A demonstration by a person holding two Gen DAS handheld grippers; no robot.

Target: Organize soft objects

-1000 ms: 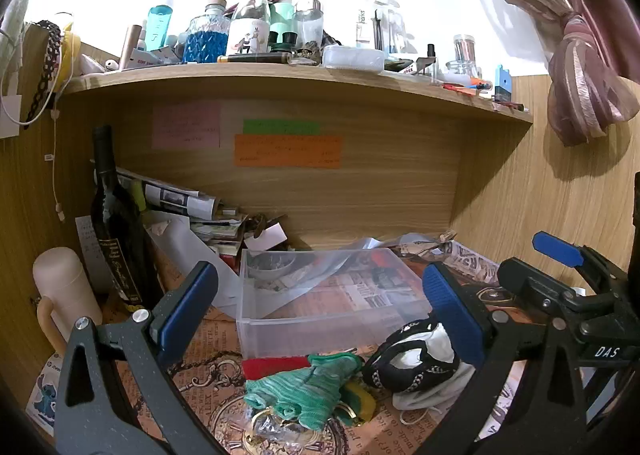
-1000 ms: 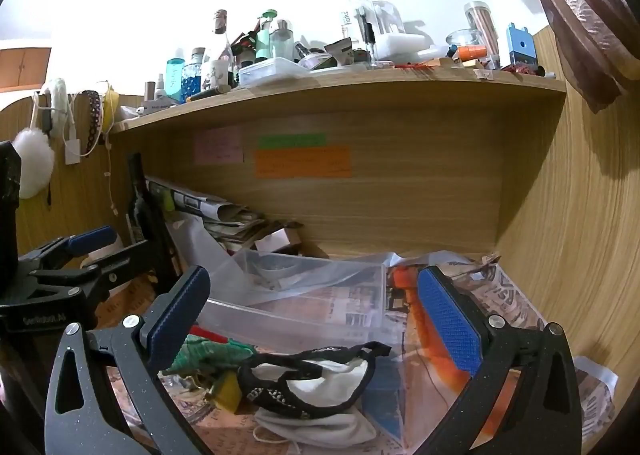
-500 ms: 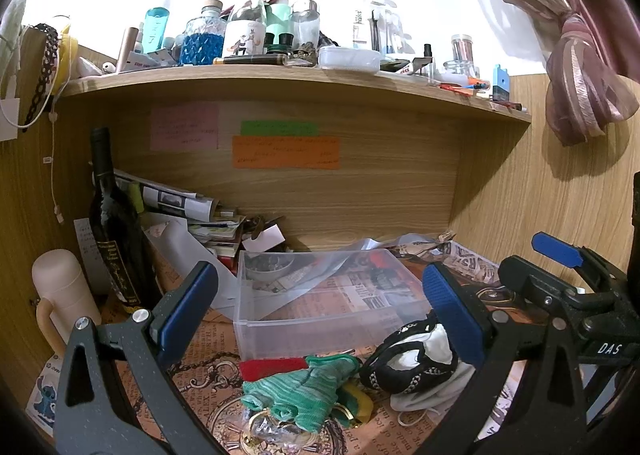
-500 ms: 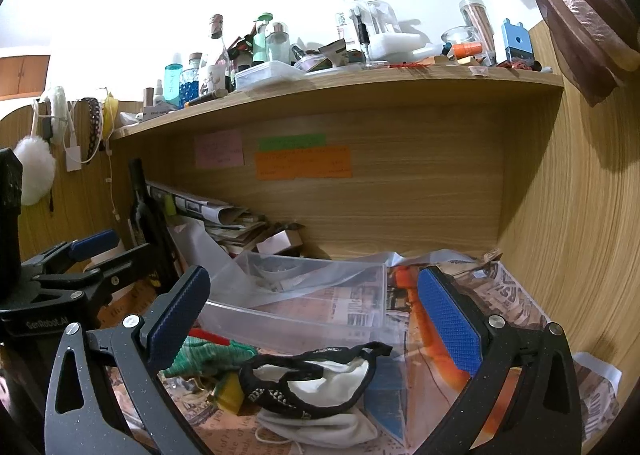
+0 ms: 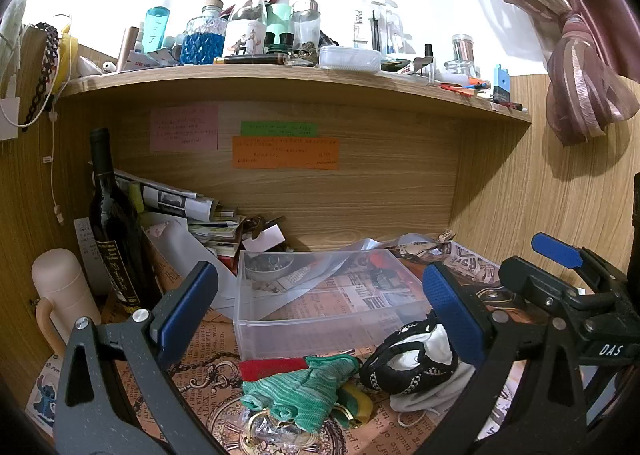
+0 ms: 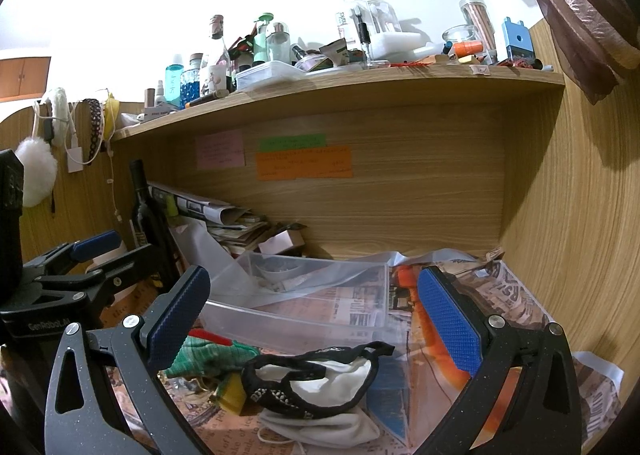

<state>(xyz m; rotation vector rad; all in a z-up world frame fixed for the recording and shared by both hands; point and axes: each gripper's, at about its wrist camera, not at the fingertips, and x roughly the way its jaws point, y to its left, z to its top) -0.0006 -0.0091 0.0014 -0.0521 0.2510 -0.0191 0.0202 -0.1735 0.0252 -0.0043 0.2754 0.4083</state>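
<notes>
Looking along the left gripper, we record its blue pads spread wide with nothing between them; the right gripper is likewise wide apart and holds nothing. Both hang above the desk surface, which is lined with printed paper. In the left wrist view the soft items lie low in the frame, in front of the clear plastic bin: a green knit cloth at lower centre, a black-trimmed white garment just right of it, resting on a white face mask. A red strip lies between the green cloth and the bin's front wall. The bin holds a sheet of clear film and a small dish at its back left corner; none of the soft items is inside it. In the right wrist view the black-trimmed garment sits at lower centre between the pads, the green cloth to its left, partly behind the left pad. A dark wine bottle stands upright at left of frame, near a pale pink flask. The shelf across the upper frame is crowded with bottles and jars.
</notes>
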